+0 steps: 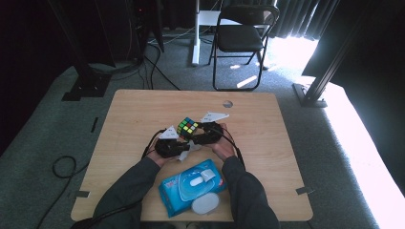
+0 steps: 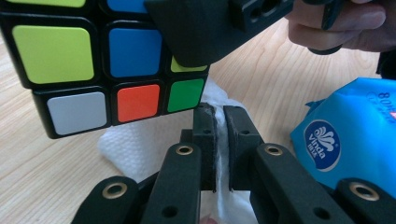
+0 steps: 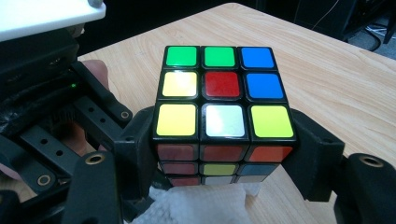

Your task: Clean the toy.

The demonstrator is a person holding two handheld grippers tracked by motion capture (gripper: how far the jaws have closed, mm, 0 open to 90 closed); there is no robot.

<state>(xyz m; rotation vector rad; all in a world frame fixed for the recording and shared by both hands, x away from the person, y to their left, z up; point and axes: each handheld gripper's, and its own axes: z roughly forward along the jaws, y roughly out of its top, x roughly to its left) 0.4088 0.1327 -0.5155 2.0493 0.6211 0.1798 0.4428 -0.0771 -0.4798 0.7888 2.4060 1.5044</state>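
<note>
1. The right gripper [image 3: 224, 154], at the lower centre of the right gripper view, has its jaws pressed against the two opposite sides of the puzzle cube [image 3: 223, 112], gripping it.
2. The left gripper [image 2: 220, 135], at the lower centre of the left gripper view, has its jaws nearly together, pinching a white tissue [image 2: 135, 144] between the pads.
3. In the high view, the puzzle cube [image 1: 187, 127] sits at the centre of the wooden table [image 1: 267, 143], between the two grippers.
4. The tissue lies directly under the cube.
5. A blue wipes packet [image 1: 191, 187] lies at the lower centre of the high view, between the person's forearms.
</note>
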